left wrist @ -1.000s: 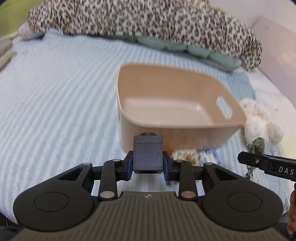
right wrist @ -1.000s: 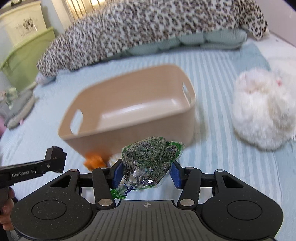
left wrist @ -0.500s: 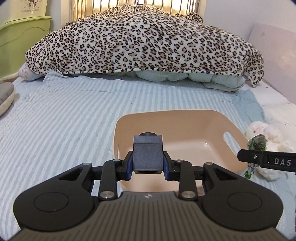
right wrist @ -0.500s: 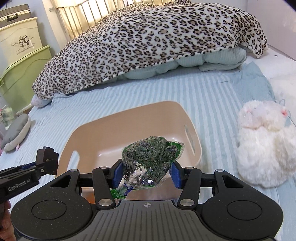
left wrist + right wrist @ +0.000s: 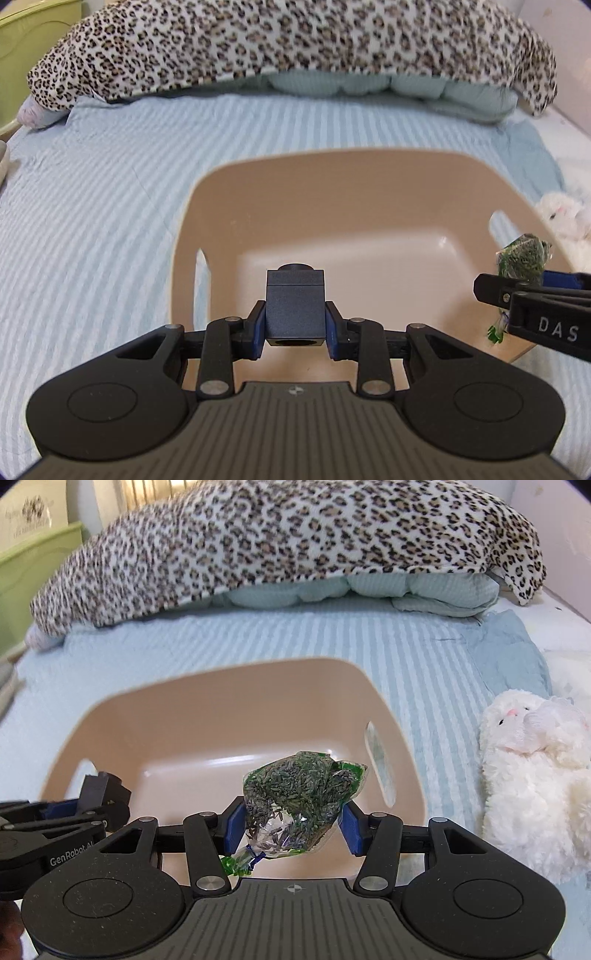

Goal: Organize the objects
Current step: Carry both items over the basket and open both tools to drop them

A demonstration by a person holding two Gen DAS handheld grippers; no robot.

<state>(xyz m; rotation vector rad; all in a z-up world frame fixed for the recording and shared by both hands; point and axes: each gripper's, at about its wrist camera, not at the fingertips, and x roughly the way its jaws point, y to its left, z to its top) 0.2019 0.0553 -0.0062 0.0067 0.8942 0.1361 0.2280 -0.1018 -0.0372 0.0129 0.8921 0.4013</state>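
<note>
A beige plastic basket with handle slots sits empty on the striped bed; it also shows in the right wrist view. My left gripper is shut on a dark grey block and holds it over the basket's near part. My right gripper is shut on a clear bag of dried green herbs, held above the basket's near right side. The bag and right gripper show at the right of the left wrist view. The left gripper and block show at the left of the right wrist view.
A white plush toy lies right of the basket. A leopard-print blanket over pale green bedding is piled at the back. A green cabinet stands at the far left. Striped sheet surrounds the basket.
Both grippers have moved forward and over the basket, each still holding its object. The basket now lies directly under them and looks larger.
</note>
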